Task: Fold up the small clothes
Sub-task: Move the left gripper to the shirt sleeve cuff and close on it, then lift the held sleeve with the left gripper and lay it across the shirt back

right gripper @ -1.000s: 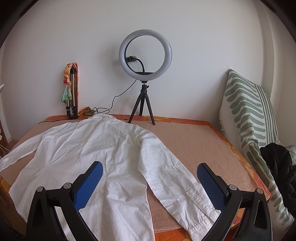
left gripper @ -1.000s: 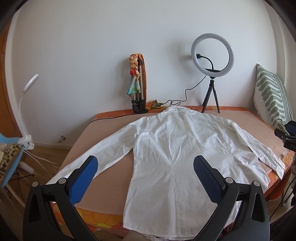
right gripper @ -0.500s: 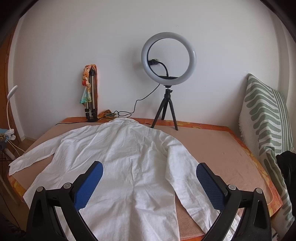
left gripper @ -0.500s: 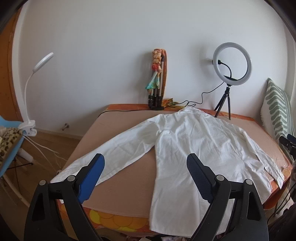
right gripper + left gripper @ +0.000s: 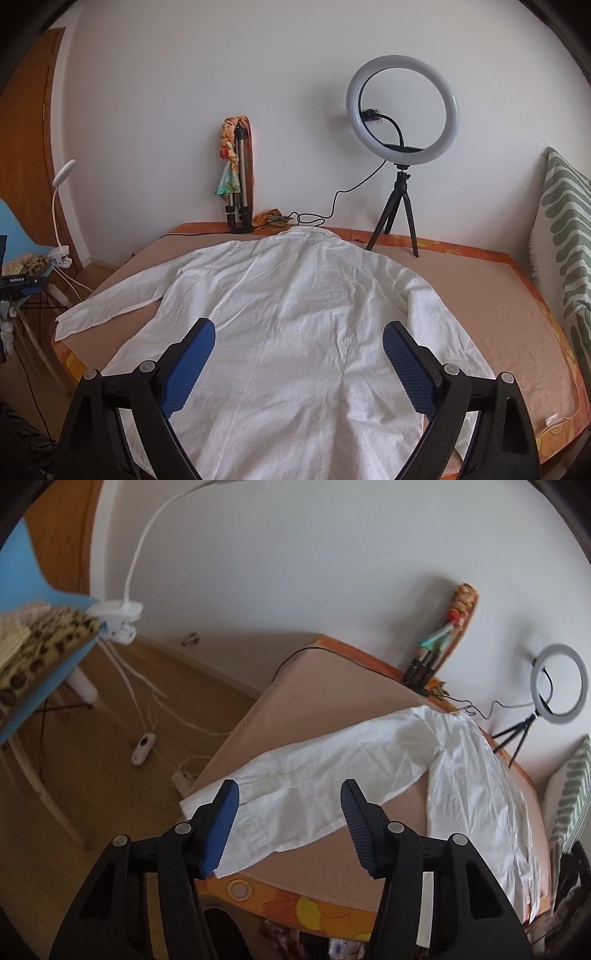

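Note:
A white long-sleeved shirt [image 5: 295, 314] lies flat on the tan bed [image 5: 491, 295], collar at the far side, sleeves spread. In the left wrist view its left sleeve [image 5: 314, 775] runs to the bed's corner, and my left gripper [image 5: 290, 794] hovers above the cuff, jaws closing, the pads apart and pressing on nothing. My right gripper [image 5: 299, 334] hangs over the shirt's lower back, jaws wide and closing slightly, with only the cloth far below between them.
A ring light on a tripod [image 5: 402, 118] and a folded tripod with a scarf [image 5: 238, 177] stand at the bed's far edge. A striped pillow [image 5: 565, 236] leans at the right. Left of the bed are a blue chair [image 5: 37, 635], a clip lamp [image 5: 118, 616] and floor cables [image 5: 147, 738].
My left gripper swung left to the sleeve cuff at the bed's corner, rolled, and narrowed its jaws. My right gripper shifted left to over the shirt's middle.

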